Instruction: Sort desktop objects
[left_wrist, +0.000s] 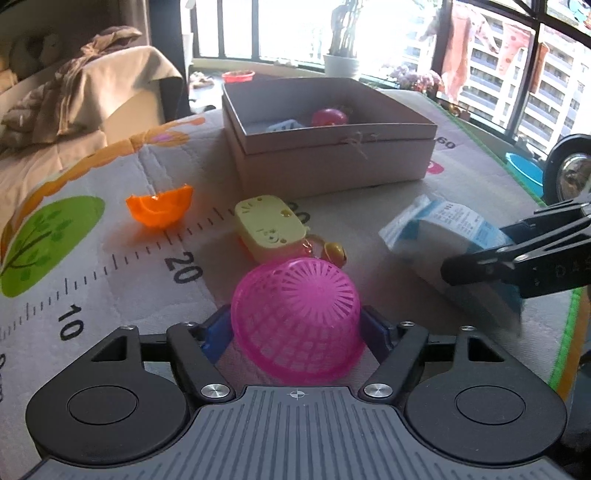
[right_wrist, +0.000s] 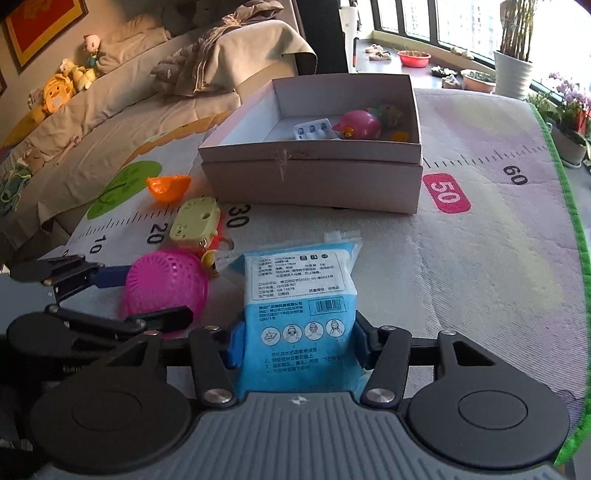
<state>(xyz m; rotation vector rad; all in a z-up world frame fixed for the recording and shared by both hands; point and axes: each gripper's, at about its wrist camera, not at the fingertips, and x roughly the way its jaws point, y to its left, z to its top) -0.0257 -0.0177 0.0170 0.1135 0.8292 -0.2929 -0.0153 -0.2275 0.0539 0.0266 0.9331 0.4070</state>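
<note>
Two grippers over a printed, quilted play mat (right_wrist: 480, 258) with ruler markings.

The left gripper (left_wrist: 297, 328) brackets an overturned pink plastic lattice basket (left_wrist: 297, 317), blue pads at its sides. The right gripper (right_wrist: 297, 343) clasps a soft blue-and-white mask packet (right_wrist: 301, 302). Beyond lie a yellow toy (left_wrist: 269, 225), an orange shell (left_wrist: 160, 208) and an open cardboard box (right_wrist: 314, 173).

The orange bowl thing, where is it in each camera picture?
Left wrist view: the orange bowl lies left of centre on the mat, left of the yellow toy.
Right wrist view: the orange bowl lies upper left, beside the cardboard box.
Shared landmark: the cardboard box.
</note>
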